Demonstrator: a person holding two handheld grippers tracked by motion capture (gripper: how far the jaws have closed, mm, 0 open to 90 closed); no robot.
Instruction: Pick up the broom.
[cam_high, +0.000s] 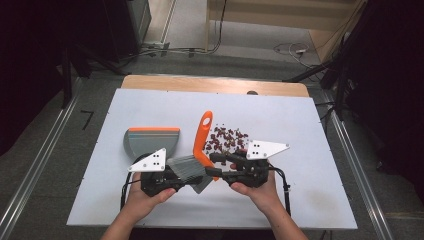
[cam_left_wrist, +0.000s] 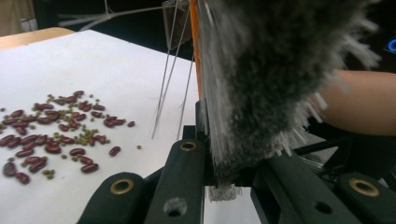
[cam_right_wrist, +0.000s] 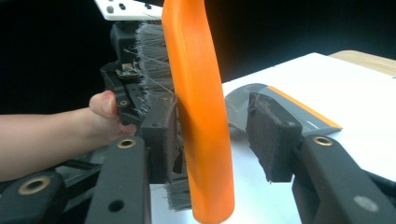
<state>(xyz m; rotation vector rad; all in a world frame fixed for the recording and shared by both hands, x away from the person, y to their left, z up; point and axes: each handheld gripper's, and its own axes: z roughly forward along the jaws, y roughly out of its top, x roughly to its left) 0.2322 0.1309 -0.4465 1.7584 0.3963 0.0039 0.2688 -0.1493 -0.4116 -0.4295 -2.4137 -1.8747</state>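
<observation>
No readable text, label, brand or number found on any object. One black mark shaped like figure 7 (cam_high: 87, 119) seen on grey floor (cam_high: 50, 145) left of table (cam_high: 310, 165) in high view; meaning cannot be told.

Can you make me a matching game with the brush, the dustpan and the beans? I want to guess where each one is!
Things:
1. brush
2. dustpan
3. beans

Places:
A. scattered loose on the white table, right of the orange handle
B. lying flat on the table, beyond the left gripper
C. between the two grippers, bristles in the left one

Pairs: 1-C, 2-B, 3-A
</observation>
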